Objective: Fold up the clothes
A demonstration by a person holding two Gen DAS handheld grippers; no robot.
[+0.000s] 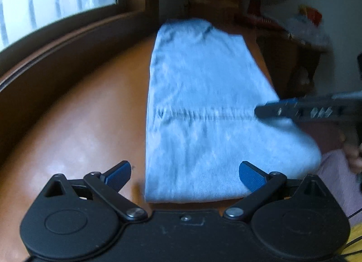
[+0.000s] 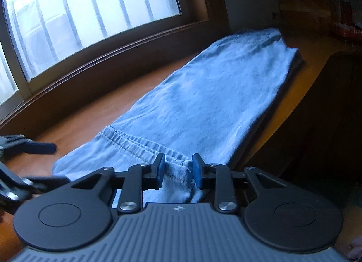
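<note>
Ahead of the left tongs (image 1: pixel 185 175), whose fingers stand wide apart and hold nothing, the light blue garment (image 1: pixel 199 94) lies lengthwise on the brown counter (image 1: pixel 74 108), its near hem between and just beyond the two blue pads. The right tongs (image 2: pixel 178 169) sit at the garment's right edge, half closed around a bunched stitched seam; in the right wrist view the cloth sits between the pads, but I cannot tell whether they press on it.

To fold well, I judge the right tongs should bite fully into both layers at the seam, the left should take the matching edge, and both should lift together so the cloth travels flat.

Both views are blurred. The garment's far end is indistinct, its underside hidden.
</note>
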